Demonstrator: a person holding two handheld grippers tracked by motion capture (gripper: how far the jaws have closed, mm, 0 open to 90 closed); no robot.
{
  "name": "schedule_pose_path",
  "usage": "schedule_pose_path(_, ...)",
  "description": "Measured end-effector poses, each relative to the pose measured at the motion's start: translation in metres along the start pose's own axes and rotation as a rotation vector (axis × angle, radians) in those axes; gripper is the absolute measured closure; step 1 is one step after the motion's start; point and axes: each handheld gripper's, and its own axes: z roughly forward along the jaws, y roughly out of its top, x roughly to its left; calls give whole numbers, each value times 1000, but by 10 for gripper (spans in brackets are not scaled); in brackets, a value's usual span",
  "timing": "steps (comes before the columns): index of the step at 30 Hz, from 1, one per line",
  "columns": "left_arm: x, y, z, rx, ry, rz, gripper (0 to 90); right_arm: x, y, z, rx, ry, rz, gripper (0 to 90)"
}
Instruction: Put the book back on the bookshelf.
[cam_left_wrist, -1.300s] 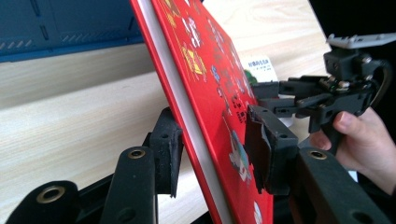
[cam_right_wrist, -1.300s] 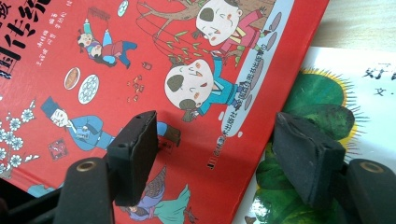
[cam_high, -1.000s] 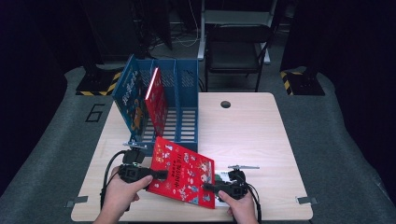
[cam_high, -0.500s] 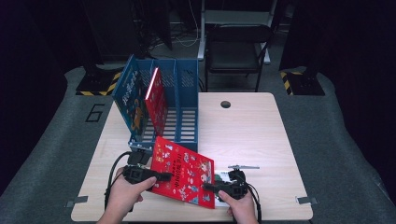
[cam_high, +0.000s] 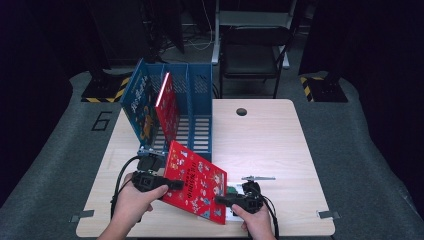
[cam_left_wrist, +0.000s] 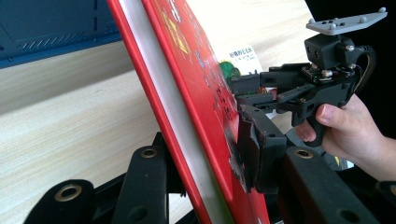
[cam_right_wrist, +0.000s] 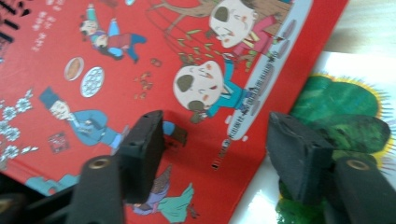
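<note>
High view is showing the red book (cam_high: 195, 185) lifted at lower centre, short of the blue rack (cam_high: 200, 95). Left gripper view: left gripper (cam_left_wrist: 205, 172) jaws have just been closing around its edge. Right gripper view: right gripper (cam_right_wrist: 219, 154), jaws spread, is straddling its corner; racking is remaining.

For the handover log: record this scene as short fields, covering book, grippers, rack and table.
book: red book, tilted, raised off the table
left gripper: at the book's left edge, jaws either side of it and just closing
right gripper: at the book's lower right edge, jaws apart
rack: blue rack, one red book and one blue book standing inside
under right gripper: green-and-white book flat on the table
</note>
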Motion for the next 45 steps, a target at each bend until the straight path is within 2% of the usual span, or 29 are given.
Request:
schedule_pose_path(4,-5,3,0,7,13,11,653,0,0,-2,-1,-2,-15,405)
schedule_pose_path(5,-5,4,-1,12,14,20,654,1,-1,-3,6,-18,-16,419)
schedule_pose_path(8,-7,5,-1,19,12,7,657,0,-1,-4,14,-39,-30,438)
schedule_pose_path(9,-7,6,-1,22,17,9,657,-1,-2,-5,22,-61,-41,455)
schedule_pose_path(11,-7,7,-1,26,15,13,658,-2,-2,-6,23,-69,-45,465)
schedule_pose_path(12,-8,7,-1,25,18,11,658,-3,-3,-6,27,-94,-56,498)
schedule_pose_path(13,-8,7,-1,25,18,11,659,-3,-3,-6,27,-94,-56,498)
schedule_pose_path(14,-9,8,-1,27,19,12,660,-4,-3,-7,31,-115,-68,537)
schedule_pose_path(18,-12,13,-3,36,22,33,668,-3,-4,-6,41,-147,-91,597)
schedule_pose_path(20,-13,14,-3,34,21,28,675,-2,-6,-6,41,-154,-101,625)
schedule_pose_path(30,-22,23,-7,46,41,51,697,3,-8,-1,46,-149,-124,634)
schedule_pose_path(45,-37,36,-11,47,77,107,719,8,-7,4,52,-145,-140,635)
